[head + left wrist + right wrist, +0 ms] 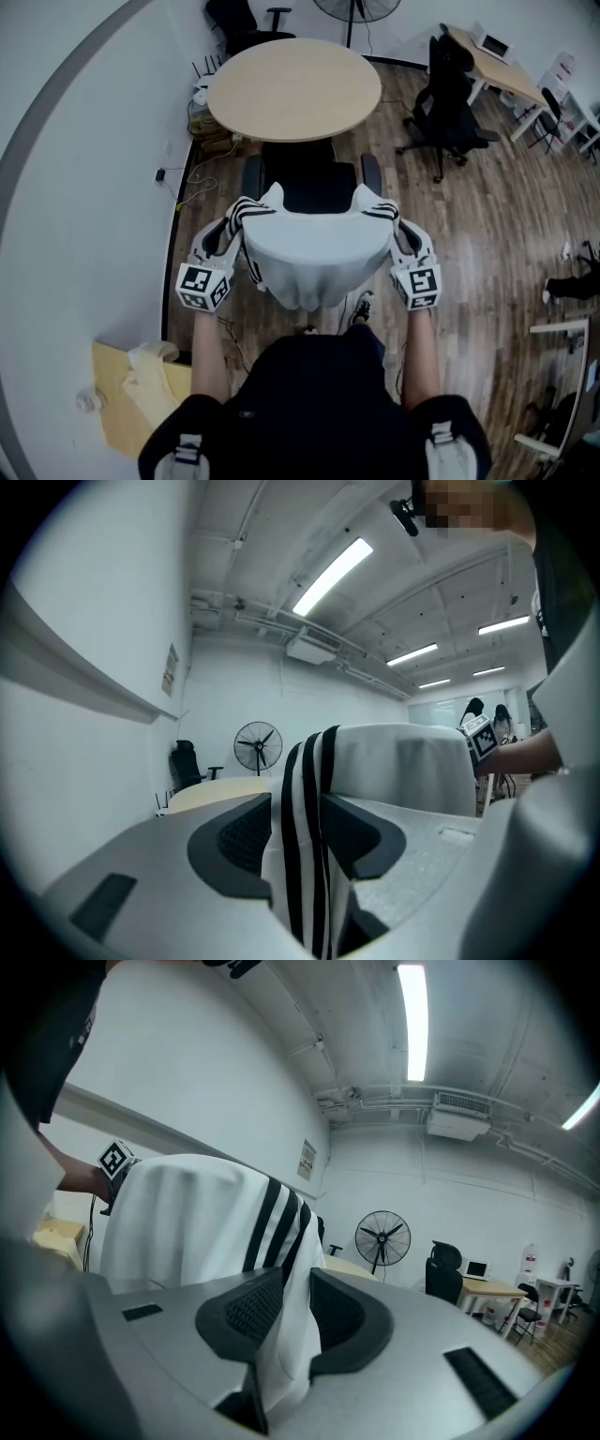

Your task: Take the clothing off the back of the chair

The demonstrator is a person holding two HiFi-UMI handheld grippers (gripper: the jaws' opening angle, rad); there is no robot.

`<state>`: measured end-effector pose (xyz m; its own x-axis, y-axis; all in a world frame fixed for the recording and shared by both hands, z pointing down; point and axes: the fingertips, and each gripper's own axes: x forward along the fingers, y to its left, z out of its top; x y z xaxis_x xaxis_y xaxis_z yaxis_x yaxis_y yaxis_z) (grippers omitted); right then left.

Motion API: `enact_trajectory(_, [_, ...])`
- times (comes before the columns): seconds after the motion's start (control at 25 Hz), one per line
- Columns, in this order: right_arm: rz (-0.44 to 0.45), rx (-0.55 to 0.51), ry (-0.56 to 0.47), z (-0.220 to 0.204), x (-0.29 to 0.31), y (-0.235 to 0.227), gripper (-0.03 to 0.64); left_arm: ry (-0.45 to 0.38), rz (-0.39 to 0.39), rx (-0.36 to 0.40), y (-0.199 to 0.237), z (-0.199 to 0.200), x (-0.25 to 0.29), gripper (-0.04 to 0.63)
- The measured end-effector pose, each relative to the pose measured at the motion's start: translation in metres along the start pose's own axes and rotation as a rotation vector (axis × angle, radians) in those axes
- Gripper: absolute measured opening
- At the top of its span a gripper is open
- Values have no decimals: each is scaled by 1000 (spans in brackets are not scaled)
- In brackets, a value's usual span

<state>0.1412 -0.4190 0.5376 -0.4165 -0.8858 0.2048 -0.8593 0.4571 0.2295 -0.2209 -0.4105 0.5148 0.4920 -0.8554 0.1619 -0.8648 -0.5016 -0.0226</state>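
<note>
White black-striped clothing (pixel 314 253) draped over back of chair (pixel 309 187), not yet lifted off. Right tool (pixel 398 230) clamped on shoulder fabric at right end of chair back. Left tool (pixel 232 225) wide at left end, fabric loose between jaws. Remaining: re-grip, lift clear.

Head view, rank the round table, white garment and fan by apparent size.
1. Round table and white garment: about alike, garment nearer the camera.
2. Fan: smallest, cut by the frame edge.
</note>
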Motion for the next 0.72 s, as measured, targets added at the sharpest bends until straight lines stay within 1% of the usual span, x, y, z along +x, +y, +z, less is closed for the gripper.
enact_trajectory(0.16, [5,7,4,-1,2,-3,80,5,-1,8,1,1,7,160])
enact_trajectory(0.28, [18,7,1,0,3,-5,53,9,-31,7,-3,2,12,160])
enact_trajectory(0.36, [24,10,-2,1,3,-4,22,12,-53,1,-6,2,13,160])
enact_trajectory(0.52, [26,18,-5,-1,4,0,6,12,-78,-1,-9,-1,14,150])
enact_trajectory(0.56, [29,14,-11,0,5,0,6,12,-78,3,-8,-1,13,140])
enact_trajectory(0.64, [38,-5,-33,5,6,1,6,11,-77,16,-9,-1,11,97])
enact_trajectory(0.72, [40,-15,-41,7,5,1,6,7,-77,28,-11,1,10,25])
